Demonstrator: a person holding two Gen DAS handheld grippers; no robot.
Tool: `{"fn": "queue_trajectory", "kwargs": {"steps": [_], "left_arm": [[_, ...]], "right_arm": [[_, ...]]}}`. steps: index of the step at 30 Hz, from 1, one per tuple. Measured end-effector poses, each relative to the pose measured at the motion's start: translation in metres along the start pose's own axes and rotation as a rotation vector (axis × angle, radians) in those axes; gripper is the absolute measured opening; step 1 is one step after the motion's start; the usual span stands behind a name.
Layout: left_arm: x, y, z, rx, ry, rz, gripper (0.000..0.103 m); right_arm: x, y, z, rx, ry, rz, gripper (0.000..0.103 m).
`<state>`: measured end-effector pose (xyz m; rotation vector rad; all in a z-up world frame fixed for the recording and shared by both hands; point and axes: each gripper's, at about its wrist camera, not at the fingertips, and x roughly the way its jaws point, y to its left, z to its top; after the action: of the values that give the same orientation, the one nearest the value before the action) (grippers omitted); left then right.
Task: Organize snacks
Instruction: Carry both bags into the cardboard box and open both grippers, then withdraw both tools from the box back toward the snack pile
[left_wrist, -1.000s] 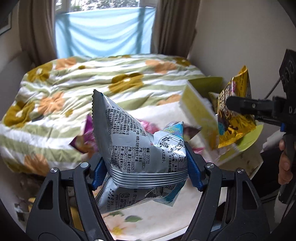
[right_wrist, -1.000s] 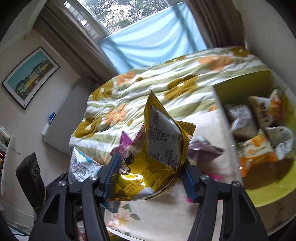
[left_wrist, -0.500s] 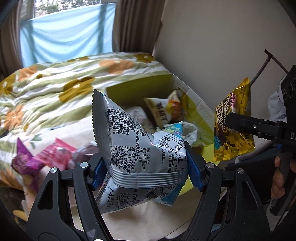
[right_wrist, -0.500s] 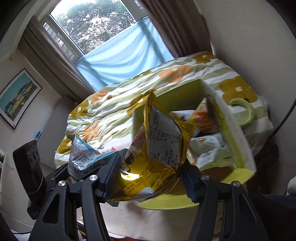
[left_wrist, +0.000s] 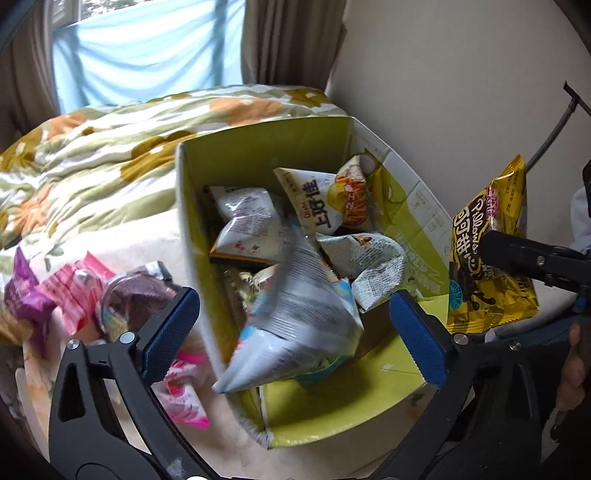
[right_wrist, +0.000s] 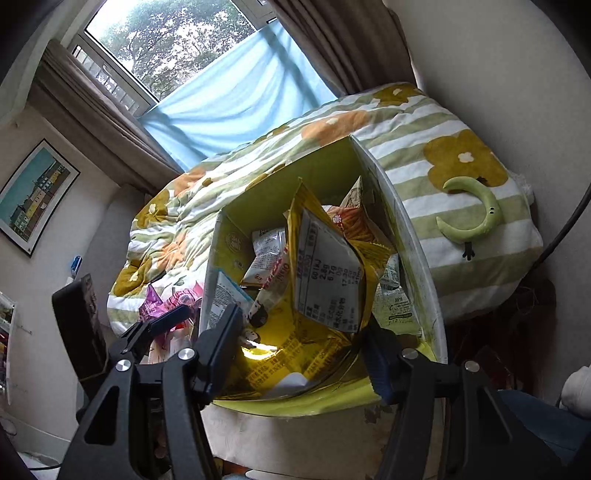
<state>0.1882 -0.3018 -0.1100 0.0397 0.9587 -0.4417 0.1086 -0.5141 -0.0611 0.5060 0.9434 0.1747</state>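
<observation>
A yellow-green cardboard box (left_wrist: 258, 155) stands on the bed and holds several snack packets. My left gripper (left_wrist: 295, 332) is open above the box's near end. A silver and blue snack bag (left_wrist: 295, 325), blurred, is loose between its fingers and dropping into the box. My right gripper (right_wrist: 303, 354) is shut on a gold snack bag (right_wrist: 325, 288) and holds it over the box (right_wrist: 417, 258); the bag also shows at the right of the left wrist view (left_wrist: 487, 258).
Pink and purple snack packets (left_wrist: 77, 291) lie on the floral bedspread (left_wrist: 92, 155) left of the box. A wall stands close behind the box on the right. A green crescent toy (right_wrist: 476, 218) lies on the bedspread beyond it.
My left gripper has opened and let go of the silver bag, which is falling into the box. Both grippers have moved over the box; the right one still holds the gold bag.
</observation>
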Motion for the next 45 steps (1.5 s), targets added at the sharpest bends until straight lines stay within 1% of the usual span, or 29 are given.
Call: {"fn": "queue_trajectory", "kwargs": {"steps": [3, 7, 10, 14, 18, 21, 22, 24, 25, 26, 29, 31, 37, 40, 45], "left_arm": [[-0.018, 0.006, -0.006, -0.031, -0.022, 0.01, 0.102], [-0.036, 0.011, -0.012, -0.051, -0.034, 0.038, 0.102], [-0.045, 0.016, -0.019, -0.079, -0.031, 0.042, 0.102], [-0.052, 0.02, -0.025, -0.115, -0.032, 0.049, 0.102], [-0.052, 0.021, -0.027, -0.136, -0.031, 0.092, 0.102], [-0.051, 0.023, -0.032, -0.161, -0.016, 0.094, 0.102], [-0.051, 0.023, -0.034, -0.165, -0.011, 0.096, 0.102], [-0.051, 0.023, -0.04, -0.167, -0.003, 0.106, 0.102], [-0.051, 0.023, -0.043, -0.169, 0.003, 0.111, 0.102], [-0.051, 0.023, -0.046, -0.171, 0.008, 0.115, 0.102], [-0.054, 0.023, -0.055, -0.181, 0.015, 0.121, 0.102], [-0.055, 0.024, -0.059, -0.187, 0.02, 0.124, 0.102], [-0.067, 0.023, -0.063, -0.187, 0.008, 0.131, 0.102], [-0.081, 0.026, -0.064, -0.182, -0.016, 0.158, 0.102], [-0.11, 0.044, -0.071, -0.212, -0.047, 0.196, 0.102]], "right_arm": [[0.002, -0.002, -0.002, -0.012, 0.003, 0.019, 0.057], [0.008, -0.002, -0.005, -0.05, 0.006, 0.002, 0.057], [0.013, -0.001, -0.008, -0.058, 0.024, 0.001, 0.057], [0.021, 0.002, -0.01, -0.124, 0.018, -0.069, 0.057], [0.028, -0.004, -0.008, -0.174, -0.008, -0.107, 0.058], [0.037, -0.012, -0.01, -0.17, 0.012, -0.117, 0.059], [0.039, -0.015, -0.011, -0.165, 0.019, -0.109, 0.062], [0.04, -0.02, -0.014, -0.156, 0.012, -0.113, 0.082], [0.039, -0.021, -0.016, -0.154, -0.002, -0.113, 0.097], [0.036, -0.022, -0.018, -0.153, -0.018, -0.108, 0.1], [0.032, -0.026, -0.021, -0.151, -0.037, -0.093, 0.101], [0.031, -0.028, -0.022, -0.156, -0.041, -0.098, 0.101], [0.024, -0.024, -0.022, -0.173, -0.025, -0.076, 0.101], [0.017, -0.016, -0.019, -0.188, -0.026, -0.041, 0.101], [0.006, 0.012, -0.018, -0.238, -0.047, 0.01, 0.101]]}}
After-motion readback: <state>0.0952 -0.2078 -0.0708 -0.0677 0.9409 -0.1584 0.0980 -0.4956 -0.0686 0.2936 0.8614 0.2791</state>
